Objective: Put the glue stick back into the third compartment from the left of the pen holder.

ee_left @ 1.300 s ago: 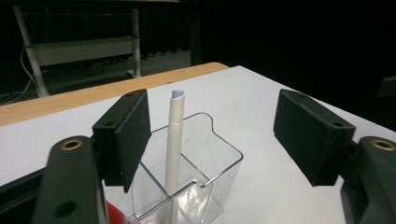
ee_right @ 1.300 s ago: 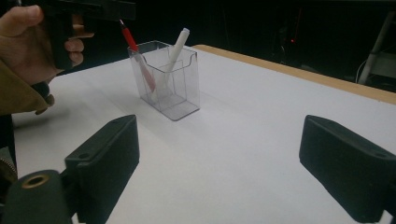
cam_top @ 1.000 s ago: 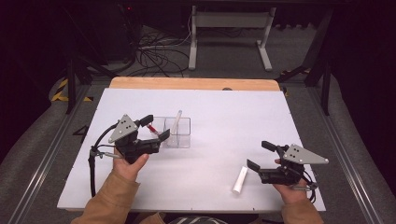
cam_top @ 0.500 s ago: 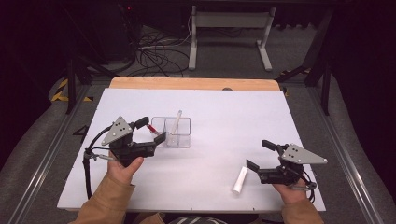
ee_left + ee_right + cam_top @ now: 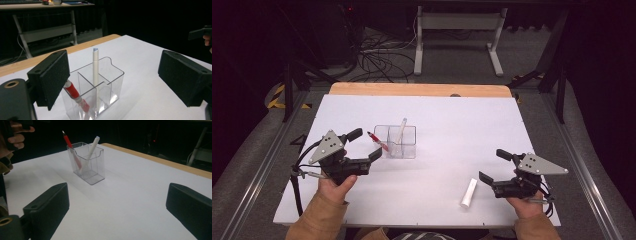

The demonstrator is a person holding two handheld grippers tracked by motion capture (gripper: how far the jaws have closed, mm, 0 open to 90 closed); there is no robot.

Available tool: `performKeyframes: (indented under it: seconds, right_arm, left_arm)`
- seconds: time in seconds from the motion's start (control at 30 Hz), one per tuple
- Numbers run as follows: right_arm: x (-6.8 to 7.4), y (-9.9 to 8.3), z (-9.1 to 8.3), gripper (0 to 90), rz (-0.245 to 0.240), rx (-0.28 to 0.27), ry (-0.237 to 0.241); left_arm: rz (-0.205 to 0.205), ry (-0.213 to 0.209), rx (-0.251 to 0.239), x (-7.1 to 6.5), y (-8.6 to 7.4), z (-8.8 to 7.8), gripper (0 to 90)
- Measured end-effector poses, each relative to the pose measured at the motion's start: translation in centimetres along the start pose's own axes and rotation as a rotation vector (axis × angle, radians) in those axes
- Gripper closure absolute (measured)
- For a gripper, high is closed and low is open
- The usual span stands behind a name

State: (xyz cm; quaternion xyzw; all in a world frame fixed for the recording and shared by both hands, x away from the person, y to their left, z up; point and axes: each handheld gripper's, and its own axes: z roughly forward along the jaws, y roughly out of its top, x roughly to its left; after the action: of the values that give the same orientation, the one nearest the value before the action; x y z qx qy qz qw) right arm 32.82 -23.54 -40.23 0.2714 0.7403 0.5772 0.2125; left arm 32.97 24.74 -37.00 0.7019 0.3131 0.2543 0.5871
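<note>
Changes on record: we note the left gripper [image 5: 365, 143] drawn back toward the table's left edge, away from the clear plastic two-compartment pen holder [image 5: 402, 142]; it was close beside the holder before and now stands apart from it. Its jaws have just been opening, with nothing between them. The red pen [image 5: 377, 140], earlier near those jaws, now leans free in the holder's left compartment. The right gripper [image 5: 495, 166] jaws have likewise just been opening, nothing between them.

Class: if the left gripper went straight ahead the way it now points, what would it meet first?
Probably the clear pen holder: it stands directly ahead of the open left gripper, red pen nearest, though depth is unclear.
</note>
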Motion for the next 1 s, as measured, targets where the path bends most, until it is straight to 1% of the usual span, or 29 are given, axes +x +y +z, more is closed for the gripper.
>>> performKeyframes:
  seconds: [0.03, 0.07, 0.1, 0.13, 0.2, 0.23, 0.27, 0.33, 0.37, 0.4, 0.43, 0.47, 0.53, 0.57, 0.6, 0.63, 0.67, 0.7, 0.77, 0.83, 0.87, 0.9, 0.97, 1.0]
  right_arm:
    - [0.0, 0.0, -0.1, 5.4, 0.004, 0.0, 0.002]
    - [-0.1, 0.0, 0.0, 5.9, 0.007, 0.003, 0.012]
    - [-0.1, 0.0, 0.0, 6.4, 0.006, 0.008, 0.017]
    - [-0.1, 0.0, 0.0, 7.0, 0.003, 0.008, 0.02]
    - [0.0, 0.0, 0.0, 9.0, 0.002, 0.01, 0.025]
    - [0.0, 0.1, 0.0, 9.3, 0.002, 0.013, 0.026]
    - [-0.1, 0.1, 0.0, 9.7, 0.002, 0.013, 0.025]
    - [-0.1, 0.2, 0.0, 10.7, 0.002, 0.014, 0.022]
    - [-0.1, 0.2, 0.0, 11.2, -0.001, 0.016, 0.018]
    - [-0.1, 0.2, -0.1, 12.0, -0.003, 0.017, 0.017]
    - [-0.1, 0.2, -0.1, 12.3, -0.003, 0.018, 0.019]
    - [-0.1, 0.2, -0.1, 12.5, -0.005, 0.018, 0.019]
    - [-0.1, 0.2, -0.1, 12.9, -0.005, 0.015, 0.019]
    - [-0.1, 0.2, -0.1, 13.7, -0.006, 0.017, 0.019]
    - [-0.1, 0.2, -0.1, 14.6, -0.013, 0.023, 0.018]
    - [-0.1, 0.2, -0.1, 14.7, -0.019, 0.027, 0.016]
    - [-0.1, 0.3, -0.1, 14.8, -0.026, 0.03, 0.014]
    - [-0.1, 0.3, 0.0, 15.1, -0.036, 0.035, 0.014]
    - [-0.1, 0.5, 0.0, 15.3, -0.049, 0.045, 0.016]
    - [-0.2, 0.7, -0.1, 15.3, -0.05, 0.051, 0.025]
    - [-0.2, 0.7, -0.1, 15.3, -0.051, 0.054, 0.024]
    - [-0.2, 0.7, -0.1, 15.2, -0.05, 0.053, 0.019]
    - [-0.3, 0.7, -0.2, 13.9, -0.041, 0.055, 0.025]
    - [-0.4, 0.7, -0.2, 13.3, -0.04, 0.056, 0.026]
  left_arm:
    - [0.002, -0.002, 0.001, 0.1, 0.0, -0.2, 10.6]
    - [-0.011, -0.003, 0.002, 0.1, -0.1, -0.3, 10.4]
    - [-0.005, 0.002, -0.001, 0.1, -0.1, -0.4, 10.3]
    - [-0.009, 0.002, 0.0, 0.2, -0.1, -0.5, 10.4]
    - [-0.002, 0.01, 0.011, 0.2, -0.2, -0.7, 10.4]
    - [-0.002, 0.012, 0.017, 0.2, -0.2, -0.8, 10.4]
    - [-0.004, 0.011, 0.013, 0.2, -0.2, -0.9, 10.4]
    - [0.006, 0.012, 0.017, 0.2, -0.2, -1.0, 10.4]
    - [-0.011, 0.009, 0.017, 0.1, -0.3, -1.0, 10.3]
    - [-0.002, 0.01, 0.017, 0.1, -0.3, -1.0, 10.2]
    - [-0.004, 0.008, 0.03, 0.0, -0.3, -1.1, 10.2]
    - [0.005, 0.01, 0.034, 0.0, -0.2, -1.1, 9.9]
    - [-0.004, 0.008, 0.047, -0.3, -0.3, -1.1, 9.7]
    - [0.009, 0.008, 0.052, -0.4, -0.2, -1.0, 9.7]
    - [0.005, 0.007, 0.058, -0.6, -0.2, -1.0, 9.6]
    - [0.014, 0.006, 0.062, -0.7, -0.2, -1.0, 9.5]
    - [0.029, 0.007, 0.062, -0.7, -0.2, -1.0, 9.4]
    - [0.011, 0.001, 0.063, -0.9, -0.2, -1.0, 9.4]
    - [0.013, 0.004, 0.06, -1.0, -0.2, -1.1, 9.3]
    - [0.01, 0.005, 0.055, -1.0, -0.1, -1.3, 9.3]
    - [0.019, 0.009, 0.053, -0.9, -0.1, -1.4, 9.3]
    - [0.011, 0.012, 0.05, -0.9, -0.1, -1.4, 9.3]
    - [0.013, 0.015, 0.048, -0.7, -0.2, -1.6, 9.3]
    - [0.006, 0.016, 0.048, -0.7, -0.2, -1.6, 9.3]
